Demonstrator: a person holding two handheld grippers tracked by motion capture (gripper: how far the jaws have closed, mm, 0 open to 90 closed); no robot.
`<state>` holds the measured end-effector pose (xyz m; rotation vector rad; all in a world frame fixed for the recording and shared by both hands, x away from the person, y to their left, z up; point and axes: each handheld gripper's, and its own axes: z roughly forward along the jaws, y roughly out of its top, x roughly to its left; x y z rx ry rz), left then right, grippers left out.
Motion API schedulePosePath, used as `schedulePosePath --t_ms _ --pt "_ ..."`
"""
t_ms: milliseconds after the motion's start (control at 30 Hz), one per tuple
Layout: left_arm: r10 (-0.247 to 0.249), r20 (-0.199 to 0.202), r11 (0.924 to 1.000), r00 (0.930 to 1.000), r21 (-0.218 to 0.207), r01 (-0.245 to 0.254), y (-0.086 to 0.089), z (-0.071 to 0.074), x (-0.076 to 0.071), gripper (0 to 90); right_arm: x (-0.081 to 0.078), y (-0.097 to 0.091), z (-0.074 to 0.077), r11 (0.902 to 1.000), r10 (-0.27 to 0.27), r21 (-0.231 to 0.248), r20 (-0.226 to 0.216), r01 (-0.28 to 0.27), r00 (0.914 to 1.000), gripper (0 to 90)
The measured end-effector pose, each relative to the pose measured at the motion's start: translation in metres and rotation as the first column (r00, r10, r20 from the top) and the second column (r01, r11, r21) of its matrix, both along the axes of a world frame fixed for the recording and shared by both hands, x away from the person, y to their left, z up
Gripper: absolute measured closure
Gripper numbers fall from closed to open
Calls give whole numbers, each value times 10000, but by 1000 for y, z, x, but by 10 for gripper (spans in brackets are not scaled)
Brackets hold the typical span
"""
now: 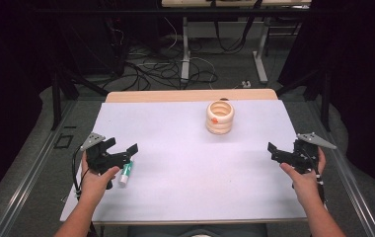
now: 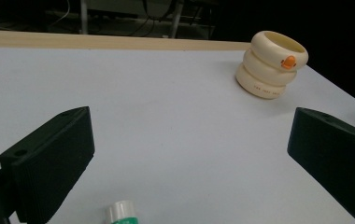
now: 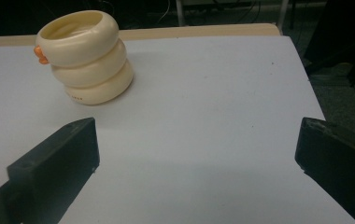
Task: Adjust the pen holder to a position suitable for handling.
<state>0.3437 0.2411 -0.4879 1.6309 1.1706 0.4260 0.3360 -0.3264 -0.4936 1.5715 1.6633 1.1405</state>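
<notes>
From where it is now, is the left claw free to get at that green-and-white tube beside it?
Probably yes. The left claw is open, and the green-and-white tube lies flat on the white table just below its jaws, with nothing between them.

A lab recording bay: black curtains flank the white-topped table (image 1: 185,173), loose cables (image 1: 166,66) sprawl on the floor behind it, beside metal desk legs (image 1: 185,49).
</notes>
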Motion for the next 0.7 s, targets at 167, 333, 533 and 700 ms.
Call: schedulePosePath --t_ms 167,333,533,700 --pt "58 15 10000 10000 -68 -57 1 1 0 10 3 1 -4 9999 122 59 -188 -121 9997 0" --pt "263 -152 9995 9995 -152 -265 3 -1 1 14 6 6 -3 9996 272 59 5 -272 9996 0" --pt "377 -219 9993 9990 -52 -378 6 -3 -3 17 12 12 3 9971 752 165 -368 -746 9965 4" --pt "500 -193 9987 9986 -40 -501 8 -2 -5 28 23 19 12 9918 1193 505 -444 -1170 9919 58"
